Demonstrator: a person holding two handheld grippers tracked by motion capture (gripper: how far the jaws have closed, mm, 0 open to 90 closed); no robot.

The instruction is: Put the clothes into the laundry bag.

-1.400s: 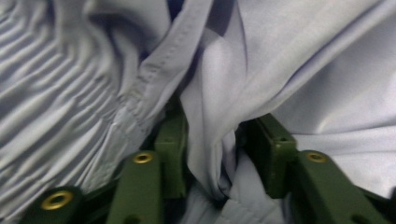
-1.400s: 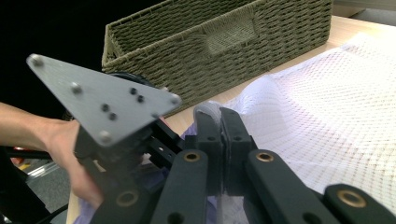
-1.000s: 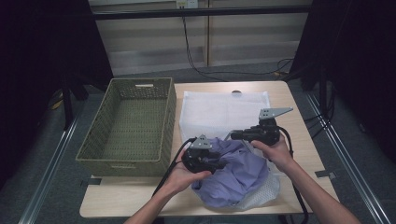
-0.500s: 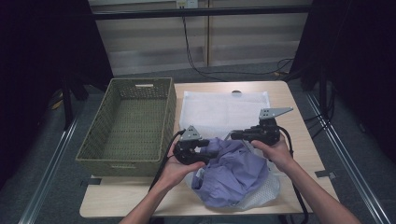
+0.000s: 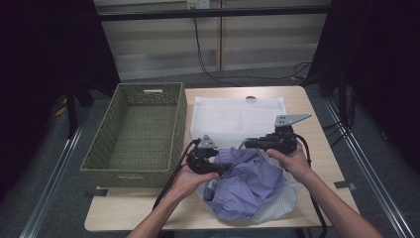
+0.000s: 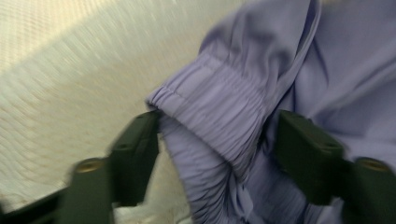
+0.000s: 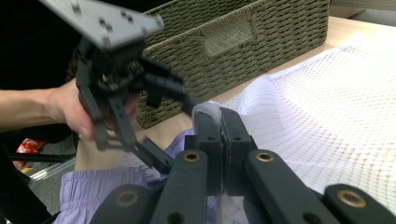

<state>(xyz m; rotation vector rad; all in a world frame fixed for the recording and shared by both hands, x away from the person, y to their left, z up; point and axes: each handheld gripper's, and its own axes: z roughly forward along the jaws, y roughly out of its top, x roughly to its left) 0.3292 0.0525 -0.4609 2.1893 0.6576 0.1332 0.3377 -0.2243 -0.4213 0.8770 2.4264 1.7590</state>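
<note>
The garment (image 5: 247, 186) lies between the left hand-held gripper (image 5: 225, 168) and the right hand-held gripper (image 5: 250, 144) on the bench (image 5: 317, 148); the basket (image 5: 136, 134) stands left of the left one.

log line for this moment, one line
left gripper: jaws just opening, astride purple garment cuff | right gripper: shut on mesh bag edge

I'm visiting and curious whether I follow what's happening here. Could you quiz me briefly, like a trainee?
1. True or false: the purple garment lies inside the woven basket.
2. What does the right gripper pinch? A the white mesh bag; B the basket; C a cable.
3. Which part of the garment sits between the left gripper's fingers?
Key: 1 false, it lies on the table beside the basket. 2 A. 3 its gathered cuff; those fingers have just been opening.
</note>
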